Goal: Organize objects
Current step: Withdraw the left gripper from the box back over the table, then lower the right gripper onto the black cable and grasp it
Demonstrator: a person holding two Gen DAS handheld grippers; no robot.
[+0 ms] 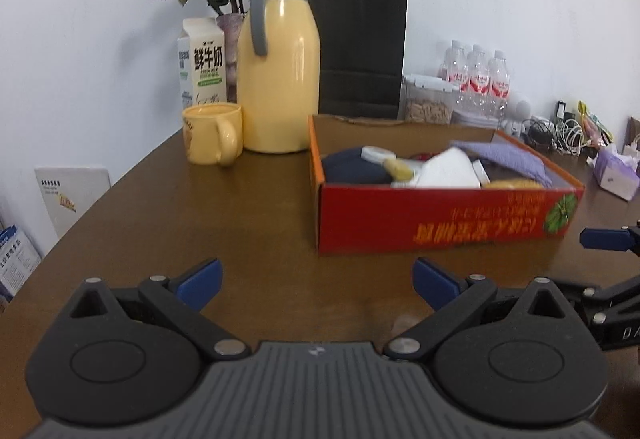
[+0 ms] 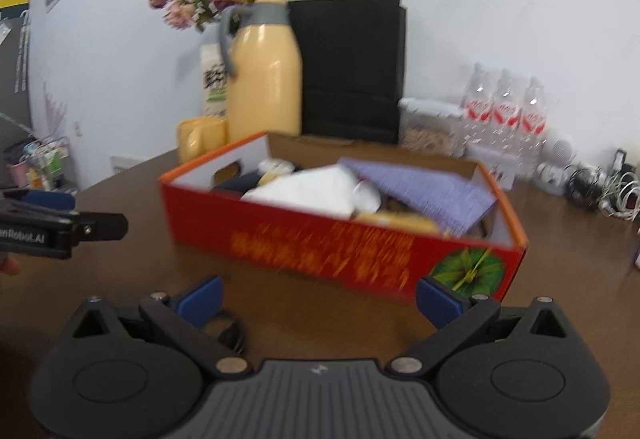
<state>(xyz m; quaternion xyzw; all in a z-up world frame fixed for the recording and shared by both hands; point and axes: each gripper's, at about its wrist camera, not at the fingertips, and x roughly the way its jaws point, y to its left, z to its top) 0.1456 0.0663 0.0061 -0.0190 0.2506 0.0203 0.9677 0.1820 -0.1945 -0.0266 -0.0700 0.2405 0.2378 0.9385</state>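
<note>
The red box (image 1: 440, 223) stands on the brown table (image 1: 200, 231), toward its back edge, and it is already full: a dark bundle (image 1: 352, 169), a white cloth (image 1: 448, 169), a purple cloth (image 1: 508, 159) and some small yellow things I cannot name.

Your left gripper (image 1: 316, 281) has its jaws spread wide with nothing between them, low over the bare table in front of the box. Your right gripper (image 2: 318, 297) is also spread wide and empty, its right fingertip close to the front wall of the box.

Be careful here. The right wrist view is blurred, so I judge you move fast; the wide jaw could knock the box and push it against the yellow jug (image 1: 280, 79). The jug is tall, and the yellow mug (image 1: 212, 133) stands just beside it, so a push may tip one of them. The purple cloth lies over the rim and could slide out.

The count: one box, one jug, one mug, one milk carton (image 1: 202, 63), one black paper bag (image 1: 362, 47), one clear container (image 1: 428, 101), three water bottles (image 1: 476, 75).
</note>
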